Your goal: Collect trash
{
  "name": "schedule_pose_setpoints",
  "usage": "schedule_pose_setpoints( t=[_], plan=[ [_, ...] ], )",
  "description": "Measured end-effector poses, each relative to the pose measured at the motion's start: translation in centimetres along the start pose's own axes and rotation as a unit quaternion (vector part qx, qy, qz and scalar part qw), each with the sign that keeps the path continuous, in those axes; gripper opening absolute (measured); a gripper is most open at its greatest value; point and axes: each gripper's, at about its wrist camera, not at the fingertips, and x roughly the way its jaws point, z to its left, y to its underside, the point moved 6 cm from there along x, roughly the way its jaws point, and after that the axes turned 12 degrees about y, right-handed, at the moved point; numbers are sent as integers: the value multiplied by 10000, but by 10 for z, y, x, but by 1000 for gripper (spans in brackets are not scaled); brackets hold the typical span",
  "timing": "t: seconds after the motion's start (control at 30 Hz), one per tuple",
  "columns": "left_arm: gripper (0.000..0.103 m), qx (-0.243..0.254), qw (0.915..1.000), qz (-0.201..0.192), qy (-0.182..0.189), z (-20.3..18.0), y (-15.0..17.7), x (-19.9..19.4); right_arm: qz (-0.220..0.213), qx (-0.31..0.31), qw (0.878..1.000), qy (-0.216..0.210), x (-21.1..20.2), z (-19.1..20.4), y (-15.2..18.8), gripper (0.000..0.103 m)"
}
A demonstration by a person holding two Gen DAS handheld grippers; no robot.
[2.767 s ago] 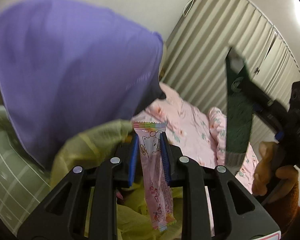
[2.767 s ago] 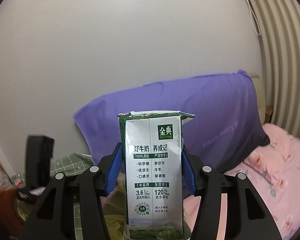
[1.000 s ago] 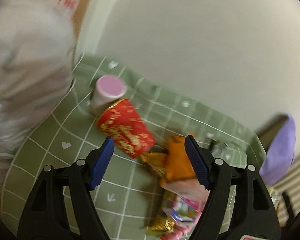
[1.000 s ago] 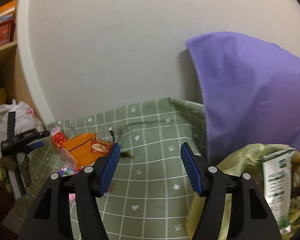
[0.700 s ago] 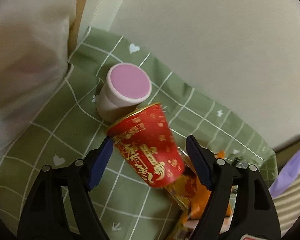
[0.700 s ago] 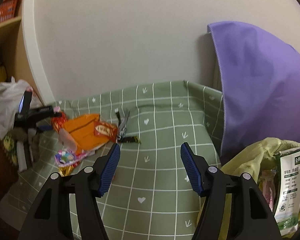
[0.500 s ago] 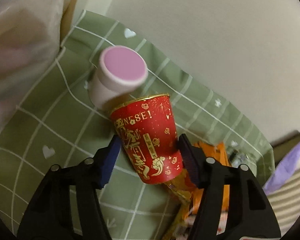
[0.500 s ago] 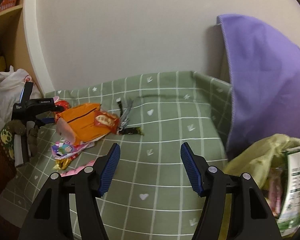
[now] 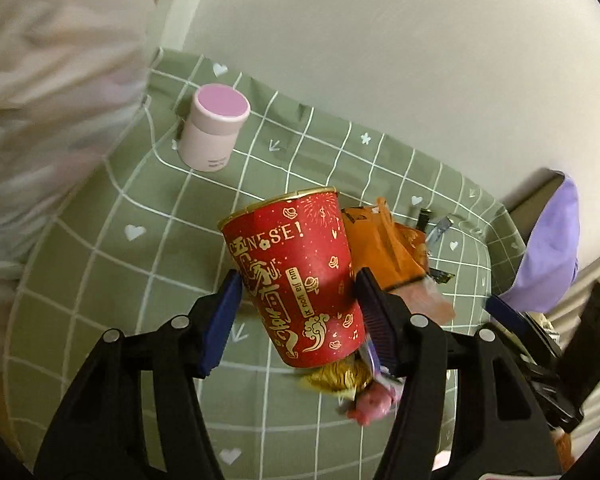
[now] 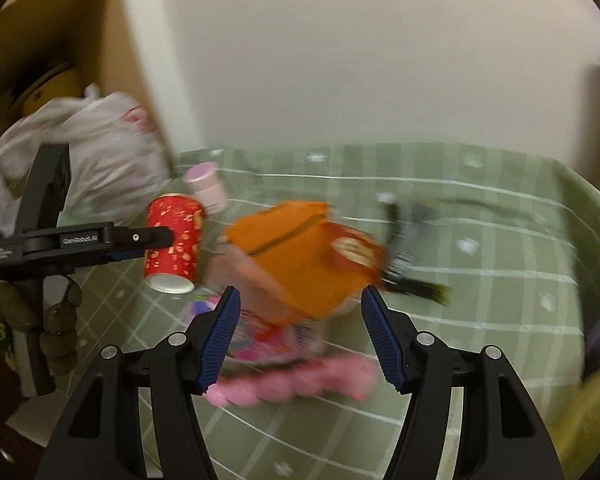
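Observation:
A red paper cup (image 9: 292, 240) with gold print sits tilted between the pads of my left gripper (image 9: 299, 280), which is shut on it. In the right wrist view the same cup (image 10: 174, 240) hangs clear of the green checked cloth (image 10: 480, 320), its white bottom showing. My right gripper (image 10: 300, 300) stands open just above an orange packet (image 10: 304, 256), with nothing pressed between its pads. A colourful wrapper (image 10: 268, 336) and a pink wrapper (image 10: 296, 384) lie under it, blurred. Dark thin wrappers (image 10: 404, 256) lie to the packet's right. A gold wrapper (image 9: 336, 376) lies under the cup.
A pink lidded jar (image 9: 214, 132) stands upright on the cloth near the wall. A white plastic bag (image 10: 100, 152) bulges at the left by a wooden shelf (image 10: 60, 40). A purple pillow (image 9: 552, 252) is at the right. The yellow bag's edge (image 10: 580, 420) shows at lower right.
My left gripper closed on the red cup and lifted it away from the pink jar. My right gripper swung left and down, from the yellow bag to over the orange packet.

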Motion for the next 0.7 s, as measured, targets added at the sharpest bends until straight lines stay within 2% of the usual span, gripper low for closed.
schedule_pose_setpoints(
  t=[0.07,0.13,0.27,0.33,0.37,0.43,0.5,0.7],
  plan=[
    [56,173,9997,-51,-173,-4,1,-9,-14,-253,9996,-78,10,15,-3,59],
    [56,284,9991,-109,-293,-4,3,-25,-13,-648,9979,59,25,31,-5,59],
    [56,211,9992,-210,-249,-1,5,-44,149,-1116,9933,272,54,47,1,57],
    [56,225,9991,-209,-288,0,7,-46,402,-1191,9916,299,64,47,6,41],
    [56,238,9991,-203,-303,0,9,-47,497,-1173,9916,242,65,46,8,38],
    [57,256,9990,-192,-301,0,12,-50,470,-986,9940,78,55,40,5,25],
    [56,309,9989,-167,-297,-3,14,-50,390,-766,9963,-23,39,31,0,18],
    [57,614,9979,-90,-182,-28,14,-38,-154,2,9993,-344,-32,-2,-28,13]
  ],
)
